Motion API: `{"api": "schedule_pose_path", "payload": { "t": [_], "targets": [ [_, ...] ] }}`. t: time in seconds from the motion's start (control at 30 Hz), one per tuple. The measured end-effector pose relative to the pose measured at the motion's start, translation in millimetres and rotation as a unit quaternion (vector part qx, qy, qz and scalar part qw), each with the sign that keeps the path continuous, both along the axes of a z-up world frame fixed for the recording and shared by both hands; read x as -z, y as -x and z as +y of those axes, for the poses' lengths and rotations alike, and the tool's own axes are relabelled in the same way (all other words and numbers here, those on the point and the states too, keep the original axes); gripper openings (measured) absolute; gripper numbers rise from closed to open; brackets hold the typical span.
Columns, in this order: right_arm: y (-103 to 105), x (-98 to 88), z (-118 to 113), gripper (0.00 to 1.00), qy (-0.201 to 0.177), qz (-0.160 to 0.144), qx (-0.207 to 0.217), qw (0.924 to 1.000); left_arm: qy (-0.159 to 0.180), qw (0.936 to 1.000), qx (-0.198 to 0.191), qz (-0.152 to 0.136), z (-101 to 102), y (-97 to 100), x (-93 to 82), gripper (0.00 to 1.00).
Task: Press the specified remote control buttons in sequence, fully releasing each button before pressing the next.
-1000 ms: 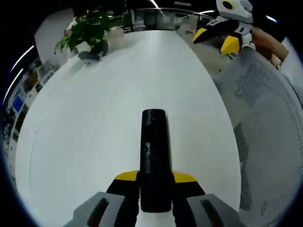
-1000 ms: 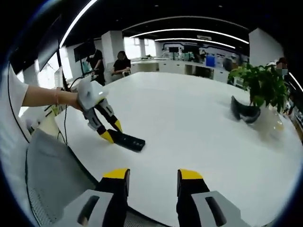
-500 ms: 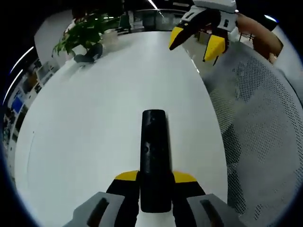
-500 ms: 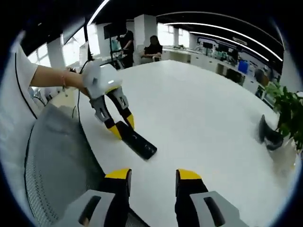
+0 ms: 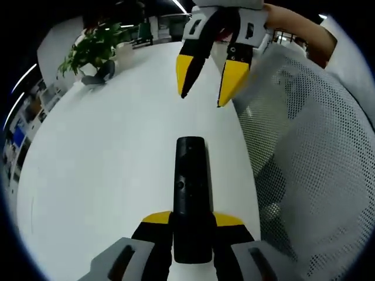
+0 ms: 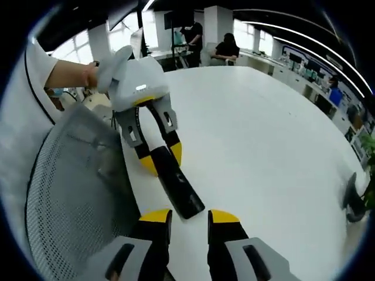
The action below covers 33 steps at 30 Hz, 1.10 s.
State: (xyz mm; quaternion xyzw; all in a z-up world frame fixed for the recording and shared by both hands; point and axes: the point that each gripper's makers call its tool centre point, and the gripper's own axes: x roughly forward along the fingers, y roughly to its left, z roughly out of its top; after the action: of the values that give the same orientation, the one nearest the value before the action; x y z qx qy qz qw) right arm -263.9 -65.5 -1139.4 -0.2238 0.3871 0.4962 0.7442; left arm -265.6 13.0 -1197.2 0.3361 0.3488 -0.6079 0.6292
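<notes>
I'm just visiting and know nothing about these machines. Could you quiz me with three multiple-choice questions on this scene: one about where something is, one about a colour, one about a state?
1. Where is the plant?
A. on the chair
B. at the table's far end
C. between the jaws

2. What colour are the jaw tips?
A. yellow
B. red
C. green

3. What is the left gripper doing?
A. hanging open
B. lying on the table
C. gripping the remote

Answers:
B, the plant stands far up the table.
A, the right gripper has yellow tips.
C, the left gripper clamps the remote.
</notes>
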Motion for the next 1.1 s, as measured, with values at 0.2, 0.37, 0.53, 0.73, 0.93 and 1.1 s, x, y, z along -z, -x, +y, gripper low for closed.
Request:
{"api": "schedule_pose_path", "payload": {
  "t": [0.2, 0.37, 0.53, 0.73, 0.93, 1.1],
  "targets": [
    [4, 10.8, 7, 0.16, 0.017, 0.011, -0.035, 0.9992, 0.004, 1.0, 0.006, 0.0, -1, 10.4, -0.4, 0.25],
    [9, 20.6, 10, 0.12, 0.035, 0.017, -0.063, 0.9973, 0.003, 0.9999, 0.014, 0.0, -2, 16.0, -0.5, 0.25],
    [17, 33.5, 7, 0.08, 0.062, 0.021, -0.095, 0.9934, 0.005, 0.9998, 0.017, 0.0, -2, 16.8, -0.4, 0.25],
    [20, 42.4, 6, 0.03, 0.075, 0.022, -0.116, 0.9902, -0.002, 0.9998, 0.018, 0.002, -3, 16.5, -0.5, 0.25],
    [19, 45.1, 3, 0.0, 0.086, 0.019, -0.131, 0.9875, 0.004, 0.9998, 0.017, 0.003, -3, 16.6, -0.8, 0.25],
    [19, 46.9, 4, 0.0, 0.09, 0.018, -0.139, 0.986, 0.007, 0.9998, 0.016, 0.004, -3, 16.3, -0.8, 0.25]
  ]
}}
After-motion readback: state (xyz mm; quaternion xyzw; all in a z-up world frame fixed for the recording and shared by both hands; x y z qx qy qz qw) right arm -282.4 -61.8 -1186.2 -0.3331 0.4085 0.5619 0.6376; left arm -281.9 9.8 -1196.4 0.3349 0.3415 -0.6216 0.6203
